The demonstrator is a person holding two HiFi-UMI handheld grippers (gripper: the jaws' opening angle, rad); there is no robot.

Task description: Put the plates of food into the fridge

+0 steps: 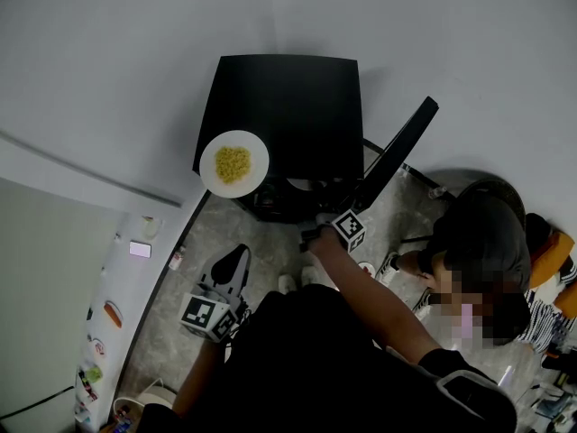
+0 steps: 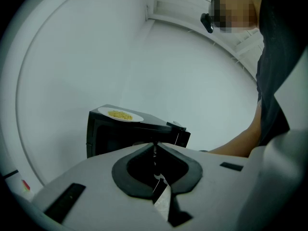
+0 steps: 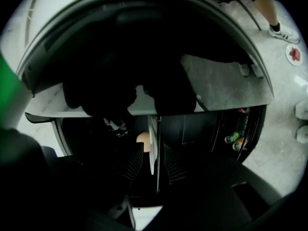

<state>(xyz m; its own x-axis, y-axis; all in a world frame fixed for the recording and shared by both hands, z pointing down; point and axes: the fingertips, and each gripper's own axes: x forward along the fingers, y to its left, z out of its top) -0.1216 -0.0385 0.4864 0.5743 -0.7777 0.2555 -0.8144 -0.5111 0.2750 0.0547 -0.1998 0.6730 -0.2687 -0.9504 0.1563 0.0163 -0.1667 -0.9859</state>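
Left tongs [image 1: 236,258] hang low, jaws pressed together on nothing, well short of the one black fridge [image 1: 288,106]; one white plate of yellow food [image 1: 233,162] sits on the fridge's top left corner. Right tongs [image 3: 150,163] reach inside the fridge past its open door [image 1: 397,152], jaws spread wide, the thin rim of a second plate [image 3: 152,138] between the two ribbed pads [image 3: 133,166] with a gap on each side. One other person [image 1: 478,242] is just right of the door.
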